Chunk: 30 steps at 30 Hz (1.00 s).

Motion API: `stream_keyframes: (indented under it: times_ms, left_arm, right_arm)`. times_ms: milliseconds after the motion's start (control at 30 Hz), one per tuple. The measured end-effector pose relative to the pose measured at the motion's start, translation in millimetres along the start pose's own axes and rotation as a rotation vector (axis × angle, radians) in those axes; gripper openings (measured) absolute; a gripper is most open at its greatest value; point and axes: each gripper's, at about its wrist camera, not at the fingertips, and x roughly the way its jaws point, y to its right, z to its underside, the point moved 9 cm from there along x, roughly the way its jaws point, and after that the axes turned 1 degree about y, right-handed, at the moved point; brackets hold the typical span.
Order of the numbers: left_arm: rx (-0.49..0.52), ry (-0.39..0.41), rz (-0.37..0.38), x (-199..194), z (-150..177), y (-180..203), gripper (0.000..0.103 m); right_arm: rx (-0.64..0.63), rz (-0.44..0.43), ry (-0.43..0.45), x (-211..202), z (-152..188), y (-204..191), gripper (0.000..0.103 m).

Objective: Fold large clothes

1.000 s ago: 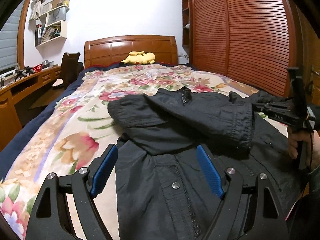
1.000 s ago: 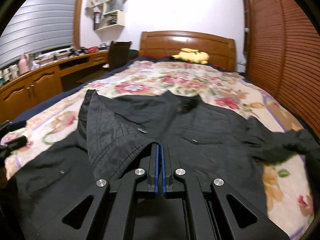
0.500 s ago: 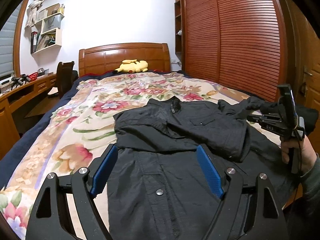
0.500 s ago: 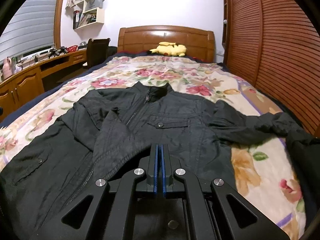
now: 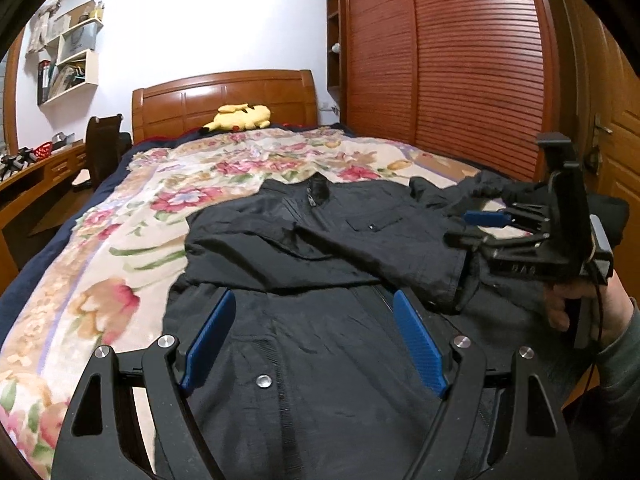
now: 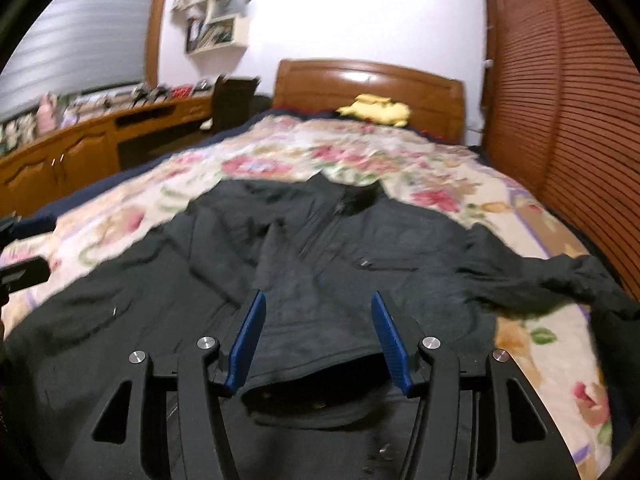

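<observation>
your right gripper (image 6: 318, 336), jaws just opened and holding nothing, has let go the black jacket's folded sleeve cuff (image 6: 316, 392) at lower centre, which may slide back if snagged, while your left gripper (image 5: 316, 340) hangs wide and empty.

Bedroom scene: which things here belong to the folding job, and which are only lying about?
Part of the job:
- black jacket, spread on the floral bedspread
- folded-over sleeve
- left gripper, open
- right gripper, jaws just opened, off the sleeve cuff

Lying about:
- yellow plush toy
- wall shelf
- wooden desk
- chair
</observation>
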Motion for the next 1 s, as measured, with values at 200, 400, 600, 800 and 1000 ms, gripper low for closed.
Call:
stream_keyframes:
  times_ms: [200,400,600,800,1000]
  left_arm:
    - [-0.003,-0.025,0.004,10,7,4,0.082]
    - [-0.002,-0.039,0.0,16,10,5,0.082]
    - [0.002,-0.052,-0.001,21,13,7,0.082]
    - [0.005,-0.06,-0.001,25,15,7,0.082]
    - [0.0,-0.056,0.0,26,14,8,0.082]
  right_arm:
    - [-0.066,-0.054,-0.097,26,20,-17,0.057]
    - [-0.081,-0.077,-0.144,40,23,-17,0.057]
    - [-0.086,-0.079,-0.179,43,20,-21,0.057]
    - [-0.082,-0.078,-0.192,51,19,-14,0.019]
    - [0.014,0.022,-0.087,39,-6,25,0.01]
